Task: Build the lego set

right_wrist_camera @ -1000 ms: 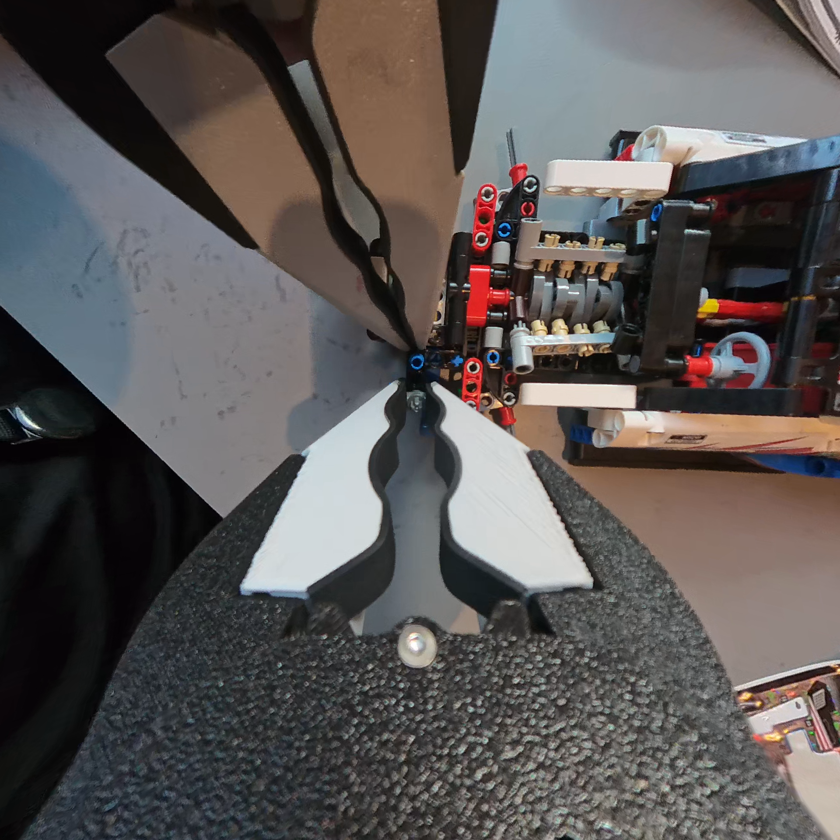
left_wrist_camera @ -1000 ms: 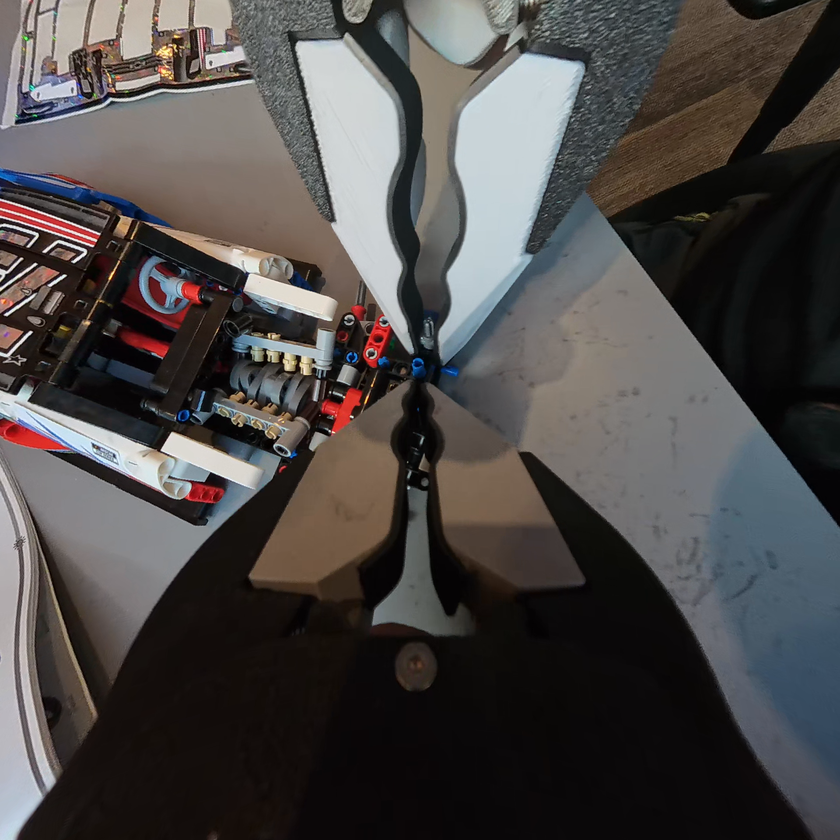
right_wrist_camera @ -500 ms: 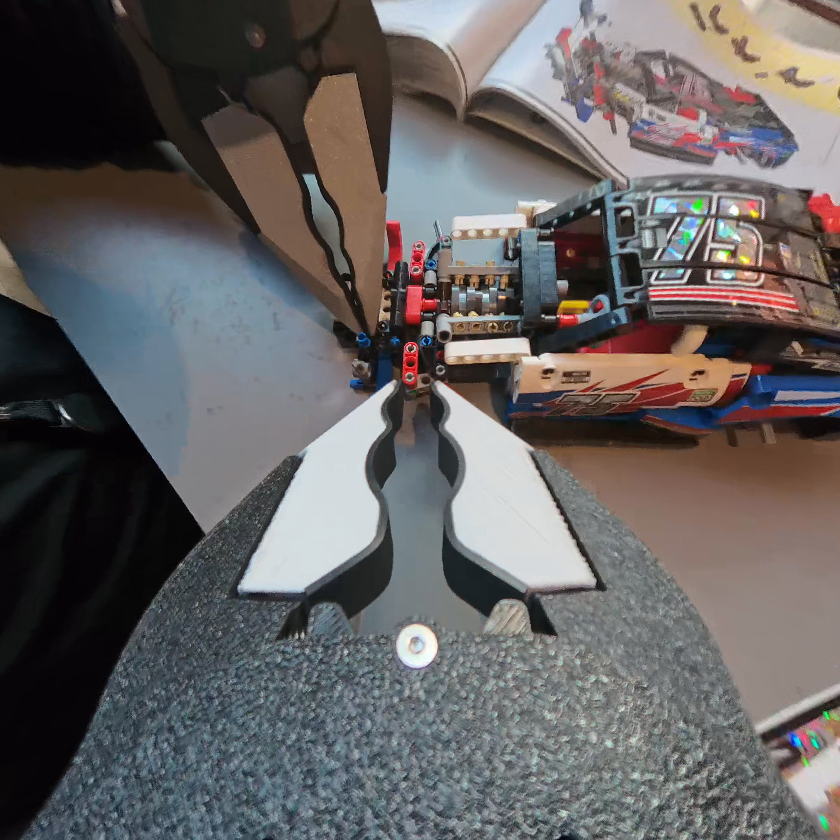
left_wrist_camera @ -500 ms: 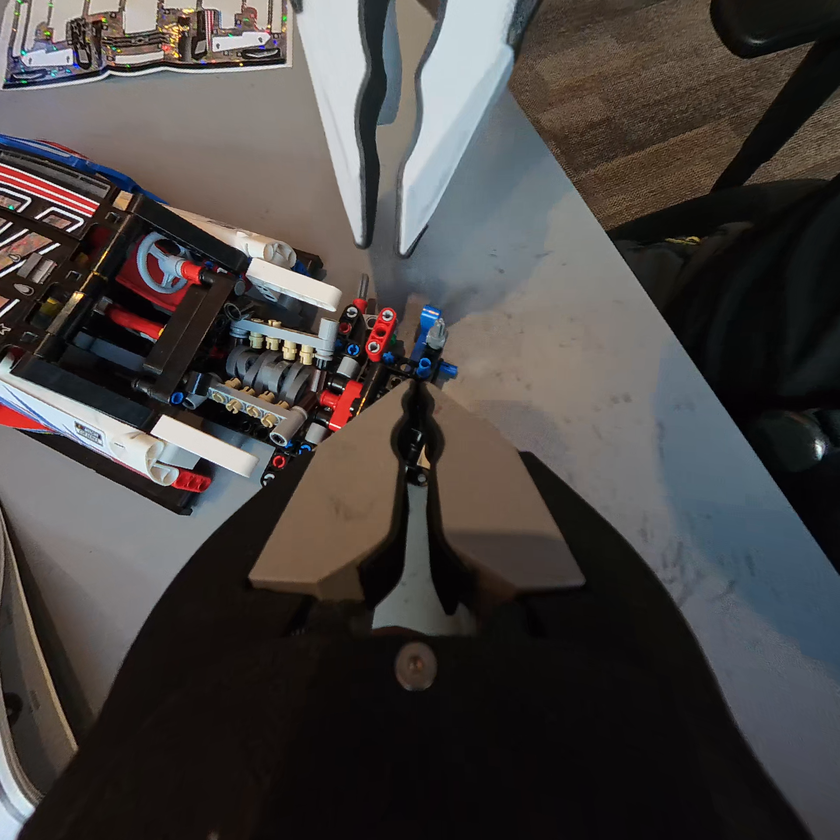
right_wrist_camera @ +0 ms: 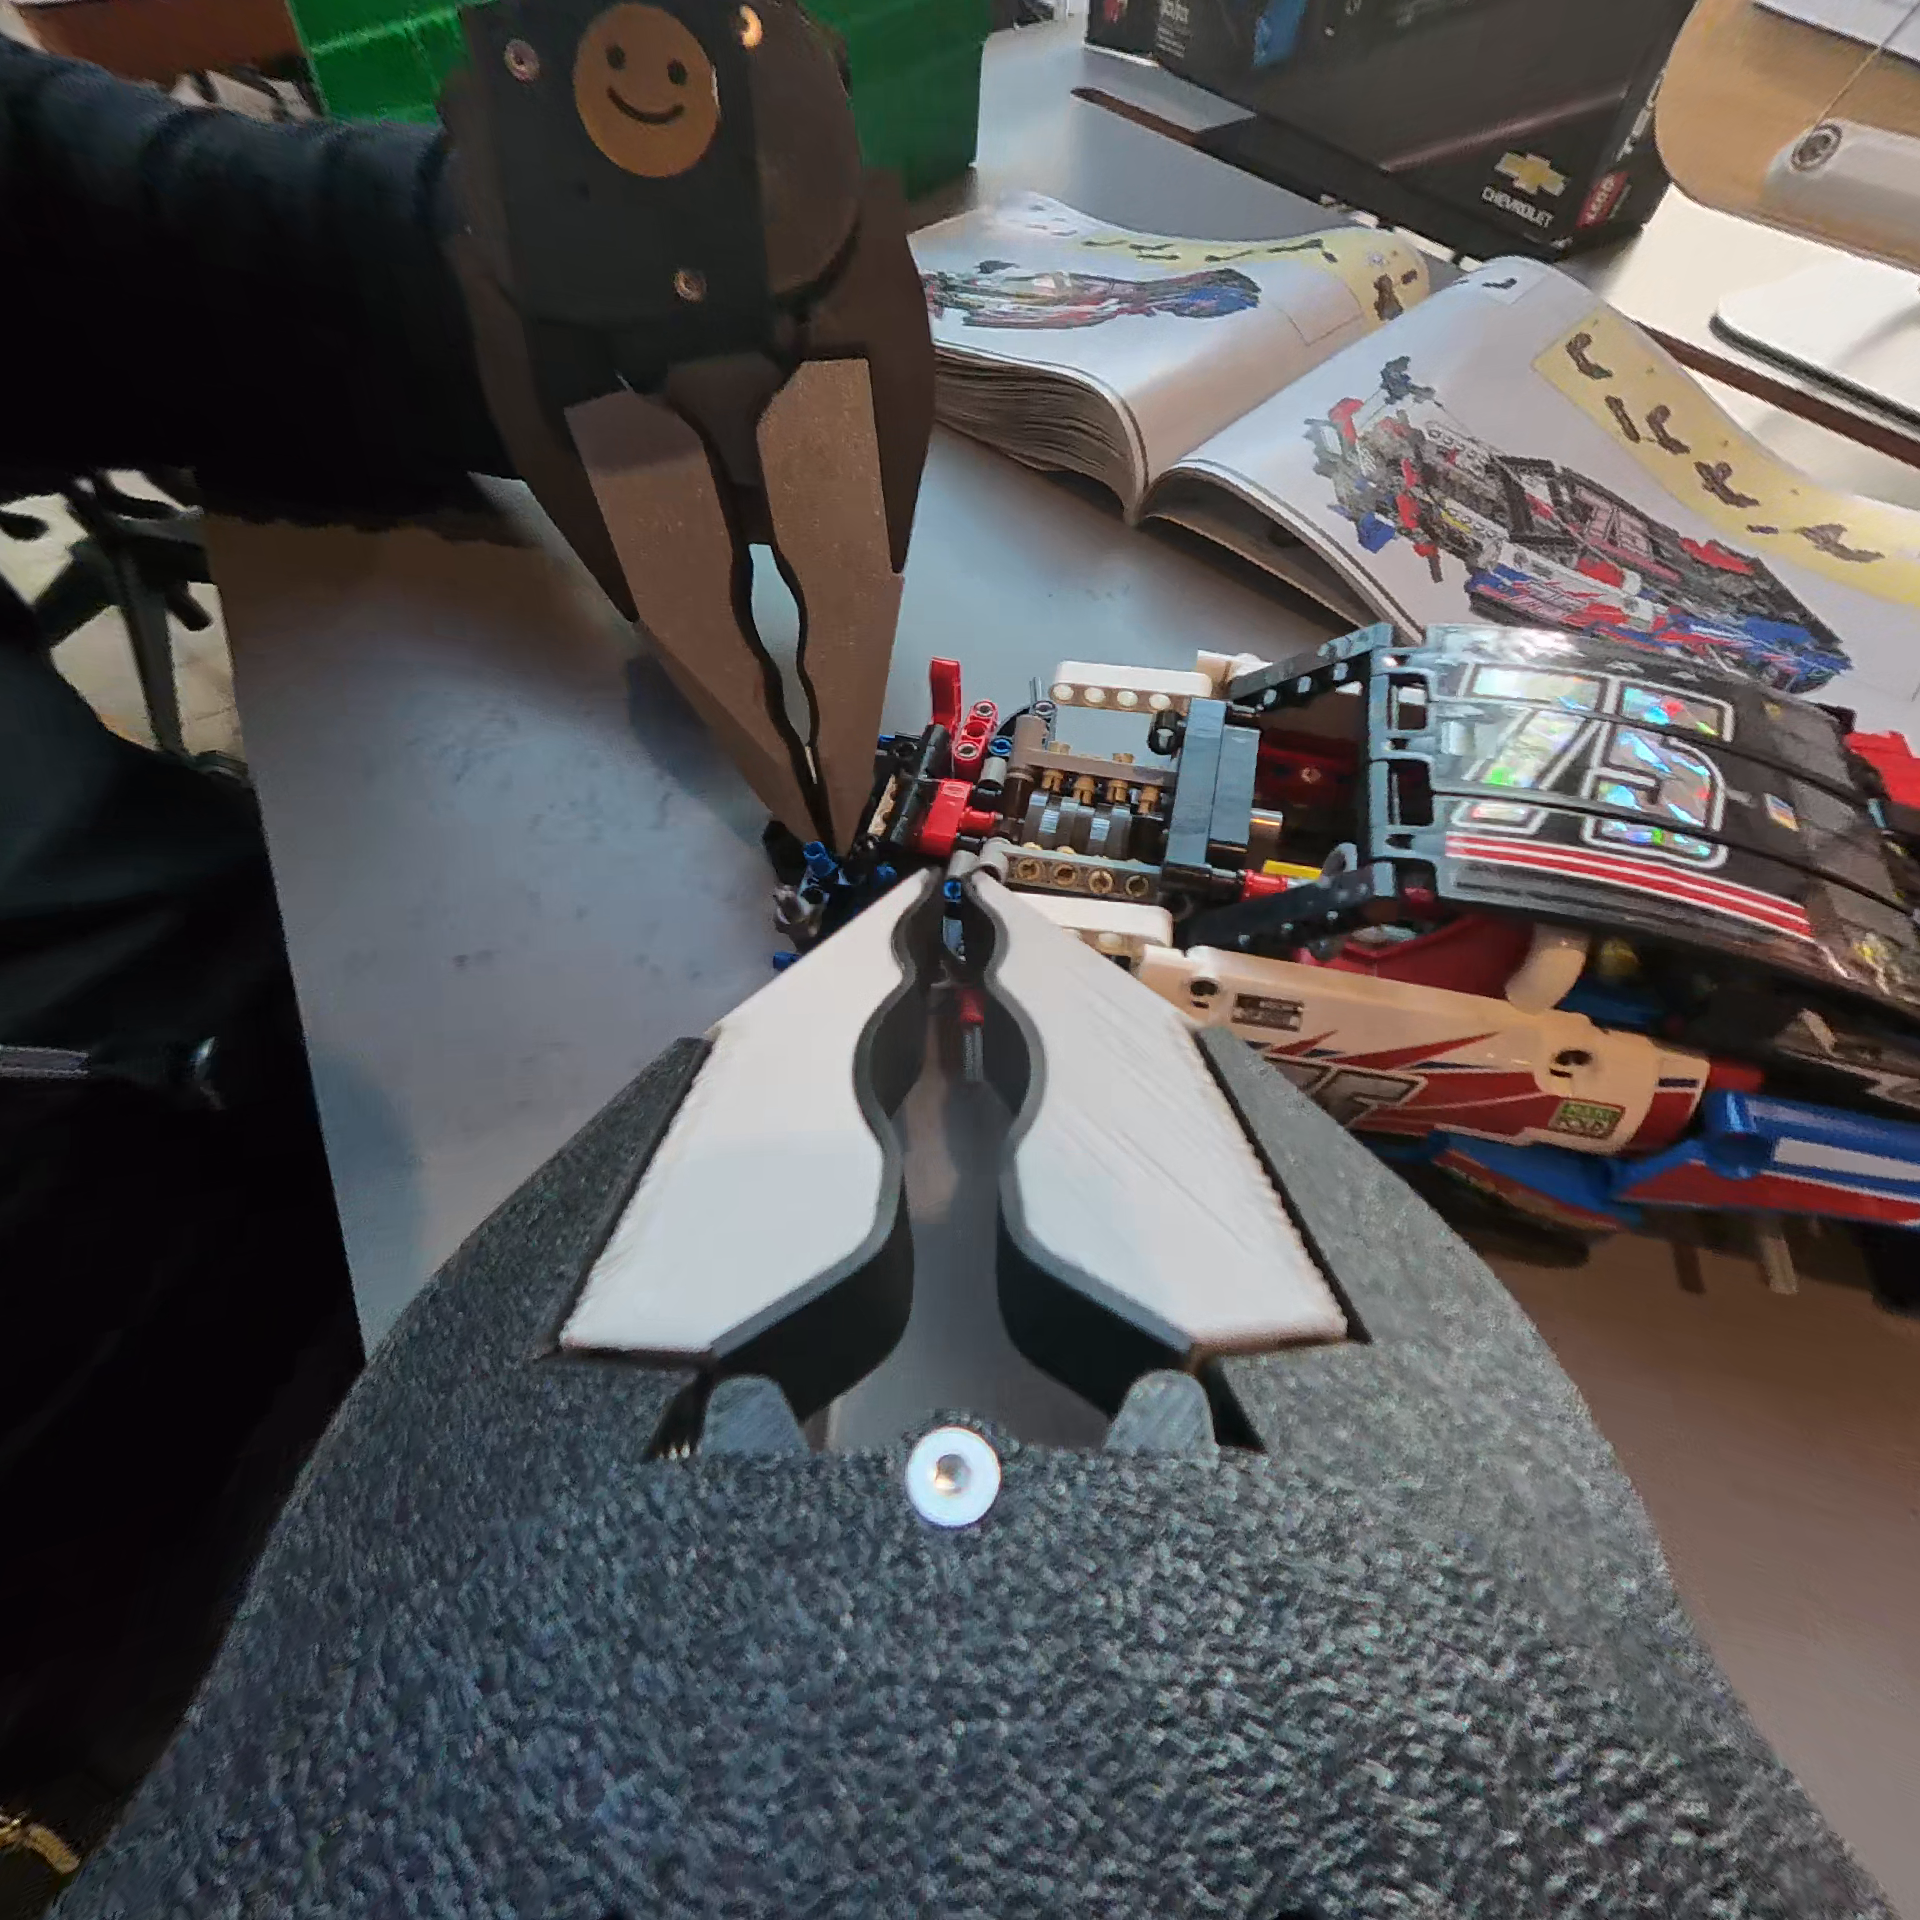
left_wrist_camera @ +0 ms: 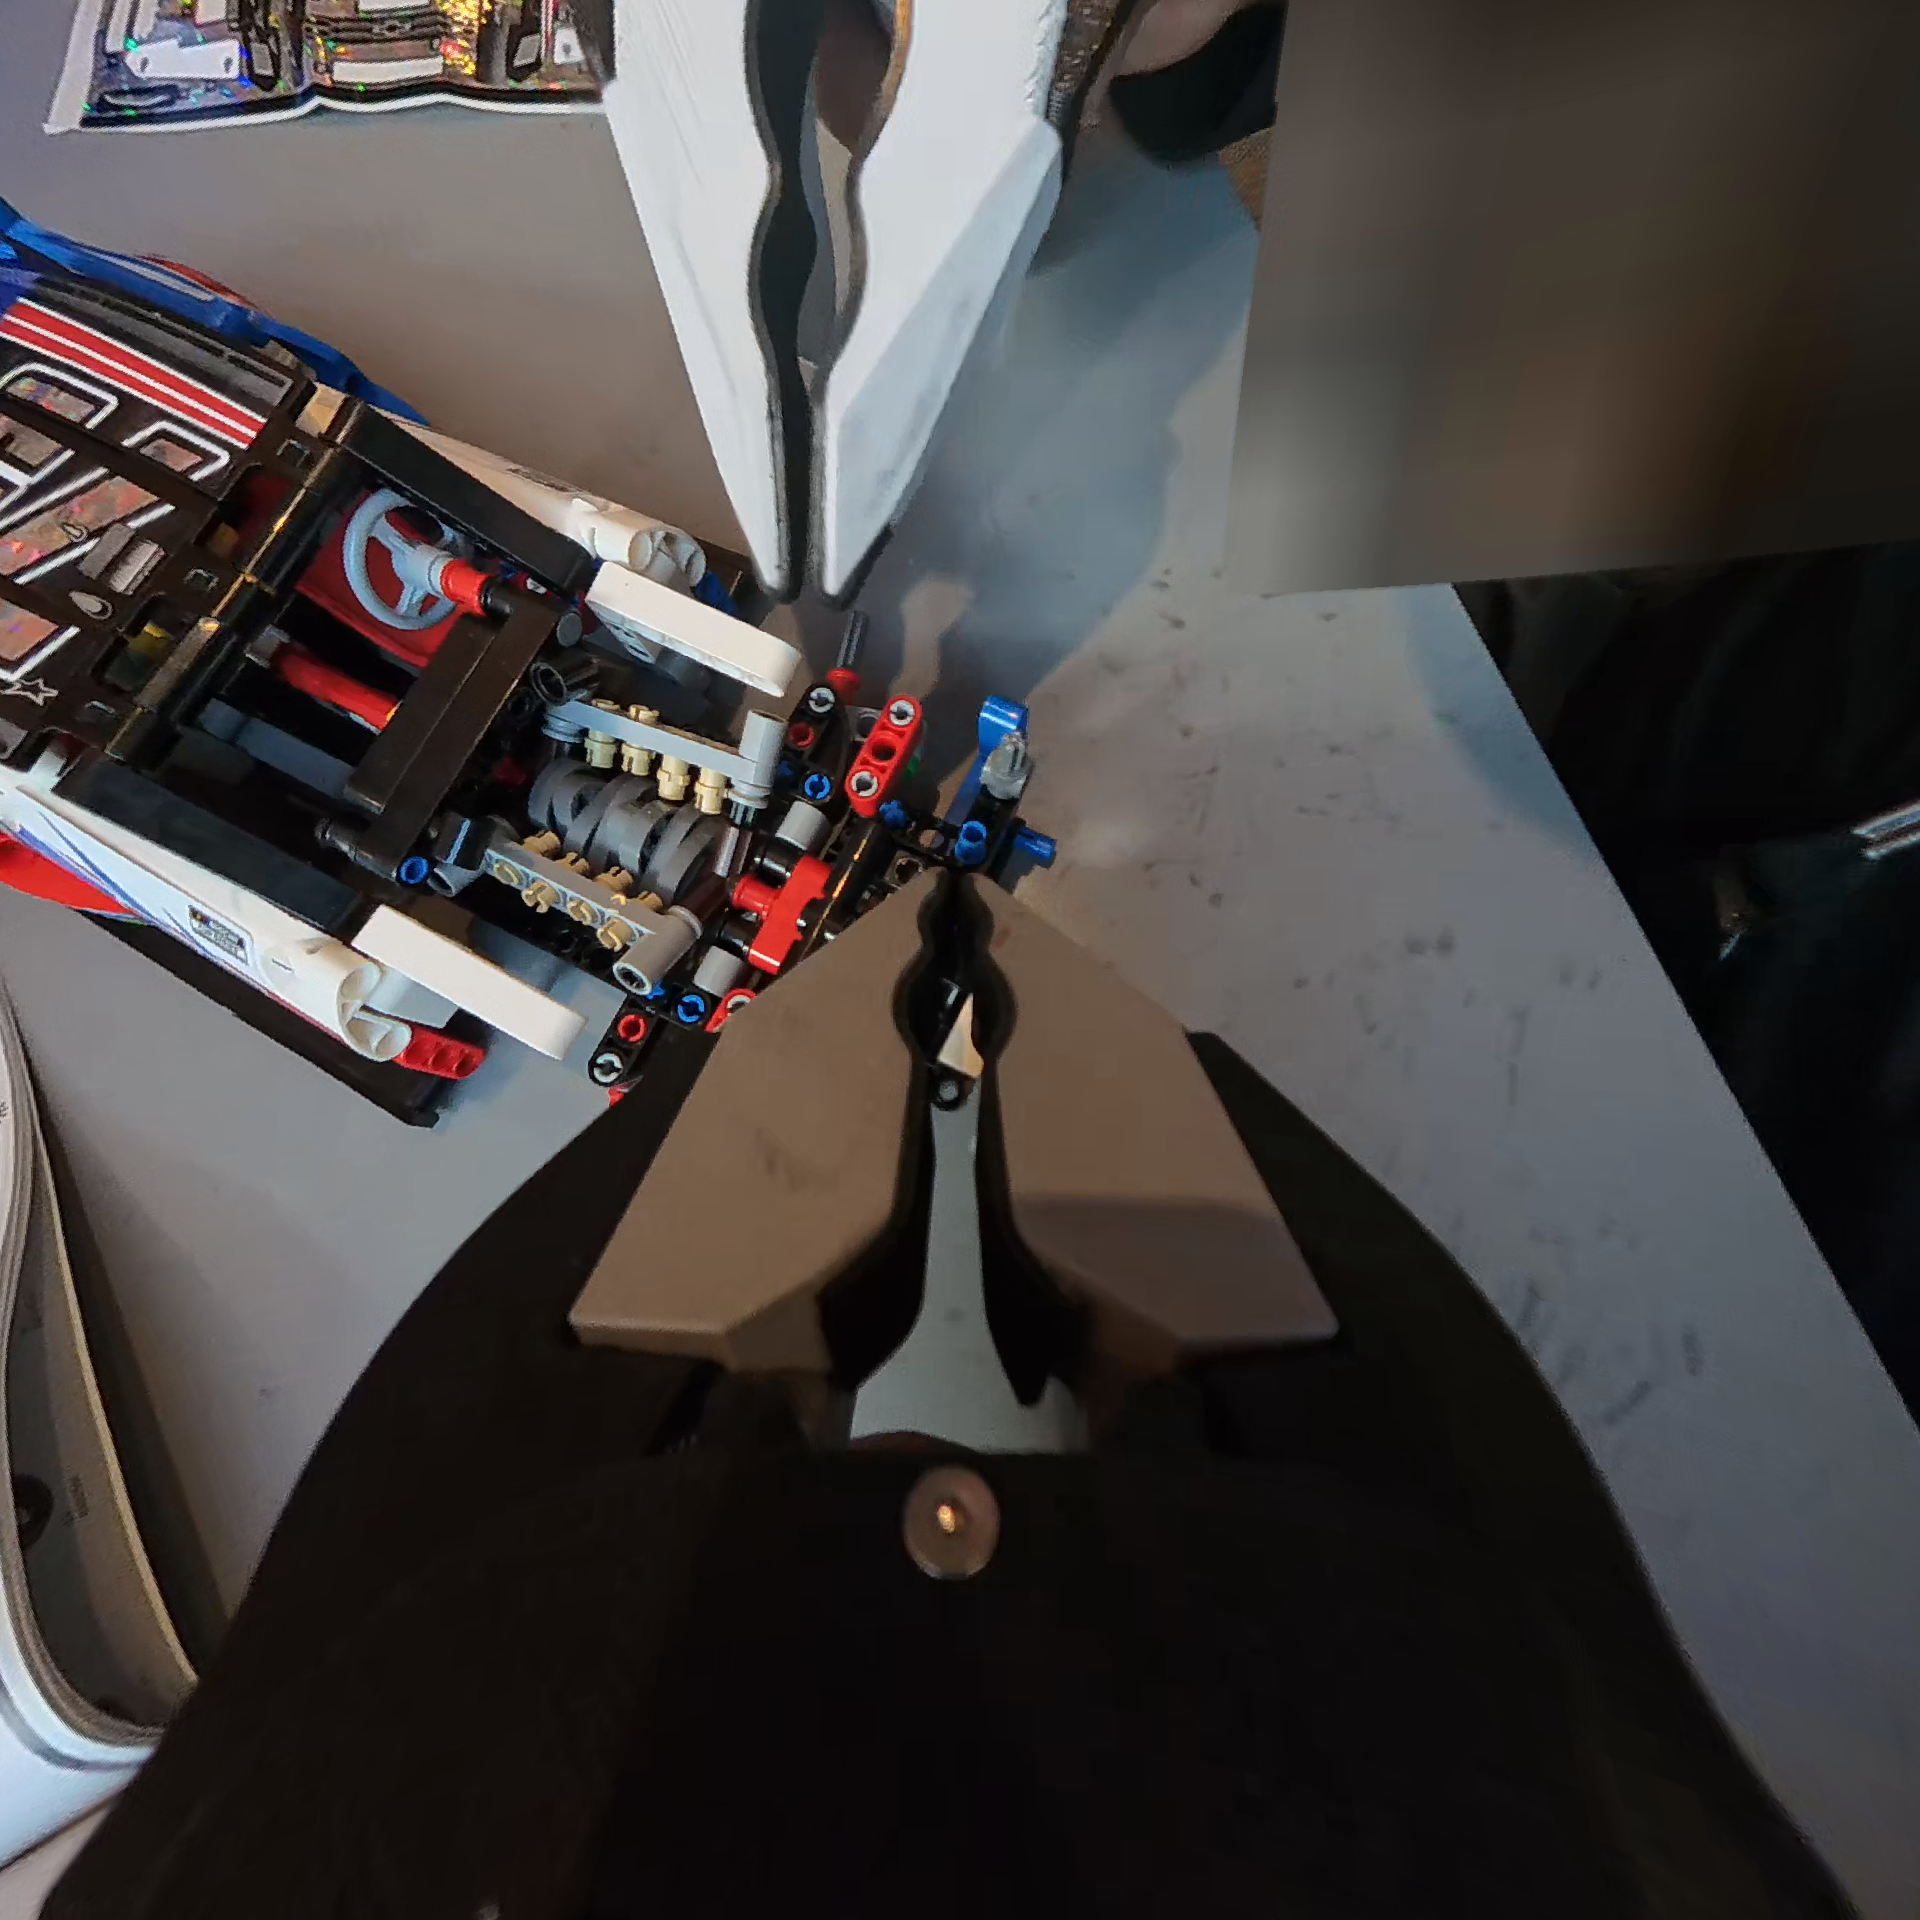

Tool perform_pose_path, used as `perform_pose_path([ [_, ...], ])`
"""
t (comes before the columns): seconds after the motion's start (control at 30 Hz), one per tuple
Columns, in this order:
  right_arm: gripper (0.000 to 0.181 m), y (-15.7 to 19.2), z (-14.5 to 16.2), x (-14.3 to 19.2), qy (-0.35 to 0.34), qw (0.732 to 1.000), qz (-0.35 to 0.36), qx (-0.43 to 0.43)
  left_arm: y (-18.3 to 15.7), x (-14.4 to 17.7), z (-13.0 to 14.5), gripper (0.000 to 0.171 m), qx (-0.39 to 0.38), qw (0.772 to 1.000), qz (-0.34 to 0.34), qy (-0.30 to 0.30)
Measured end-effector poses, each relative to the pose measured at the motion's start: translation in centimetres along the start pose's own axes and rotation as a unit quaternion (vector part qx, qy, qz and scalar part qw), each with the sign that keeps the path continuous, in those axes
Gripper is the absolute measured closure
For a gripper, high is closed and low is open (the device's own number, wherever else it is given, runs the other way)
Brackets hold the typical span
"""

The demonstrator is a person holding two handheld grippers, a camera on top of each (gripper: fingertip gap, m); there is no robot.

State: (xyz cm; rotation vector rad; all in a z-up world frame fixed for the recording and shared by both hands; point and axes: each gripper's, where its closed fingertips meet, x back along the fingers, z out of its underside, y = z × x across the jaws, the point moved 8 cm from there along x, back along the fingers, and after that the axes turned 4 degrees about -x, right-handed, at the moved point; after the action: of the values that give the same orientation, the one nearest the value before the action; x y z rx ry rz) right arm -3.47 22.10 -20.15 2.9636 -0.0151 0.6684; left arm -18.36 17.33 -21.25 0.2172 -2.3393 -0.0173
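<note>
I have the left gripper pressed shut on the black pin-studded beam. It sticks out of the open engine end of the partly built red, white, blue and black race car model, which lies on the grey counter close to its edge.

The right gripper hovers at that same end. Its white jaws are drawn close, with a sliver of gap at the tips and nothing pinched that I can see. A thin black axle with a red bush sits just under those tips; I cannot tell if they touch it.

I judge the step to be work on this tail assembly, beside the upright blue connector. To do it well I would keep the left hold firm as an anchor. The right should come in along the axle's line and press straight, never sideways, since the small pins could pop out.

As for containers, the black cardboard set box stands behind the open instruction booklet. The green ribbed bin stands farther back. The contents of both are hidden from me.
</note>
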Motion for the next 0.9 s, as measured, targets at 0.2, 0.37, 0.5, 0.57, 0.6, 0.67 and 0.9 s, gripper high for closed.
perform_pose_path([
  [0.2, 0.177, 0.4, -0.2, -1.3, 0.034, 0.997, -0.015, 0.073, -0.1, 0.0, 0.0, 0.171, 0.012, 1.0, -0.007, -0.003],
  [0.37, 0.174, 0.8, 0.1, -2.3, 0.083, 0.989, -0.012, 0.122, -0.3, -0.1, -0.2, 0.171, 0.008, 1.0, -0.024, 0.005],
  [0.5, 0.176, 1.1, -0.3, -2.8, 0.077, 0.987, -0.02, 0.143, -0.4, -0.1, -0.3, 0.171, 0.002, 1.0, -0.029, 0.011],
  [0.57, 0.176, 1.0, -0.4, -3.2, 0.091, 0.985, -0.03, 0.141, -0.4, -0.1, -0.2, 0.171, 0.003, 0.999, -0.031, 0.009],
  [0.6, 0.177, 0.9, -0.2, -3.5, 0.106, 0.984, -0.035, 0.142, -0.4, -0.1, -0.2, 0.171, 0.003, 0.999, -0.033, 0.006],
  [0.67, 0.177, 0.8, -0.4, -3.6, 0.114, 0.982, -0.042, 0.147, -0.4, -0.1, -0.3, 0.171, 0.004, 0.999, -0.035, 0.005],
  [0.9, 0.181, 0.9, -0.4, -3.6, 0.131, 0.976, -0.033, 0.171, -0.5, -0.2, -0.2, 0.171, 0.006, 0.999, -0.048, 0.0],
])
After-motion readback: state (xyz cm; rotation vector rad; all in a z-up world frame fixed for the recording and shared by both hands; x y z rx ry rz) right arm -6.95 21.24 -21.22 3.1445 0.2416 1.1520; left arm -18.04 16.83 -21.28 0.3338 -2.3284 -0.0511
